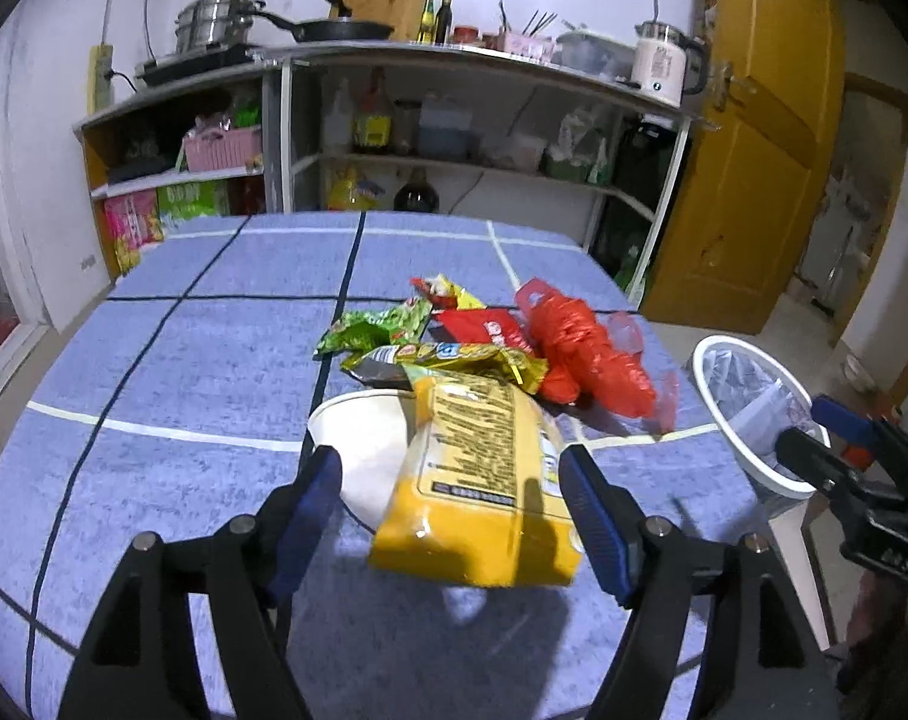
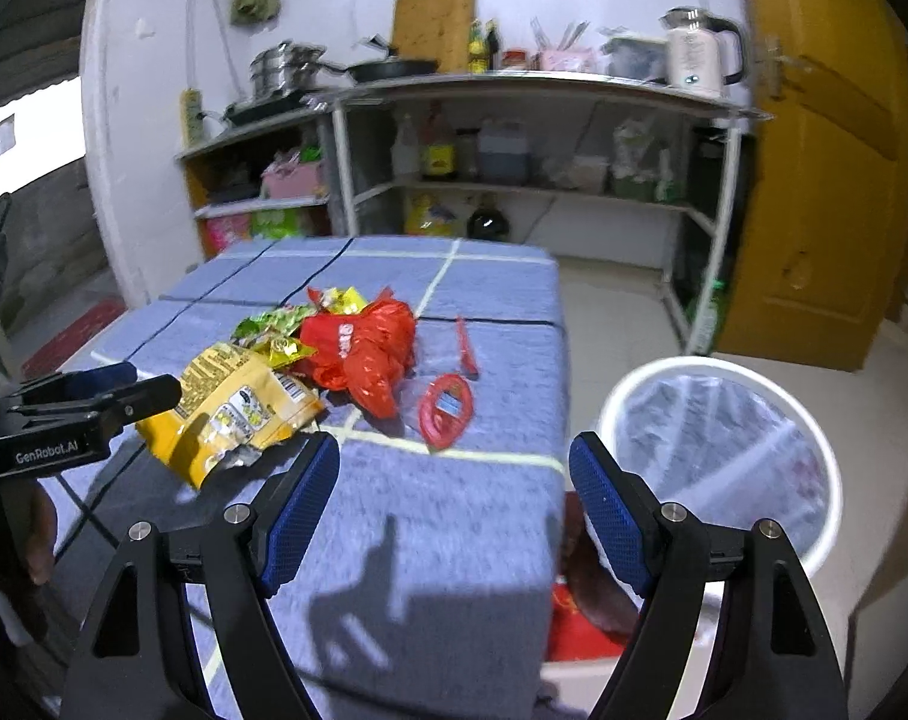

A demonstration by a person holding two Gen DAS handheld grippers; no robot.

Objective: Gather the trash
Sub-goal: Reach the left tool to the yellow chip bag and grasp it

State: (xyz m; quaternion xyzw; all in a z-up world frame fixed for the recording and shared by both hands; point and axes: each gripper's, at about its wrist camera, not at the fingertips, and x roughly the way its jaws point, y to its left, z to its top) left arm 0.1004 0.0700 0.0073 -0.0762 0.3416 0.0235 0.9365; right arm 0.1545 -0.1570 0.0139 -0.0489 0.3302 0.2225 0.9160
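The left gripper (image 1: pixel 454 516) is standing at its widest, its pads straddling but not pressing the yellow snack bag (image 1: pixel 484 480), which is lying on the blue tablecloth (image 1: pixel 171 372) against a white paper cup (image 1: pixel 363 444) and a heap of wrappers (image 1: pixel 447 336). The right gripper (image 2: pixel 454 504) is gaping empty over the table edge. Closing squarely across the bag's middle looks best, then carrying it to the white bin (image 2: pixel 724 450) nearby.
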